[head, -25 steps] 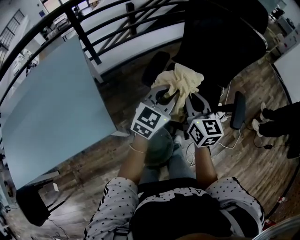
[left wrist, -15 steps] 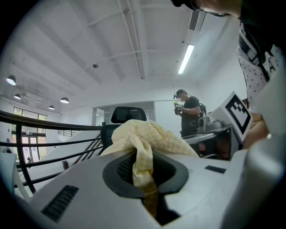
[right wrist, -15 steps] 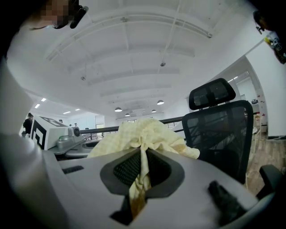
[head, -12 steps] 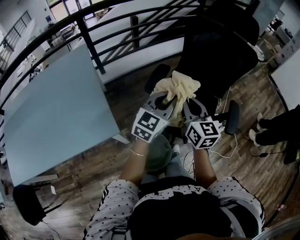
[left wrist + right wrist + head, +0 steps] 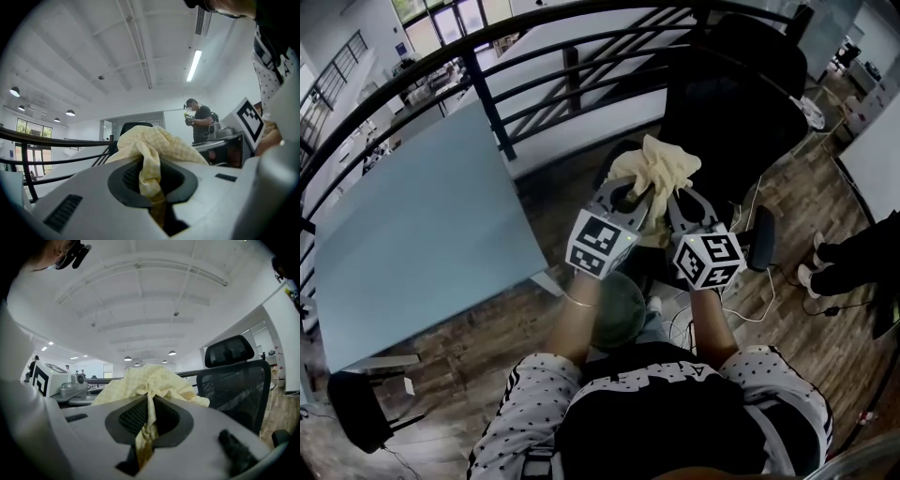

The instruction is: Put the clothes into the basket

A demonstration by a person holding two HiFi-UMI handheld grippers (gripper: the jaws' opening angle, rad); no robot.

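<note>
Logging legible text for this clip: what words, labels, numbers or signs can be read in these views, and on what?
No text reads clearly.
White lettering on the person's black top: too blurred and creased to read.
Cubes on the left tool and right tool: square black-and-white marker patterns, no letters or numbers.
Yellow checked cloth: no print visible.
</note>
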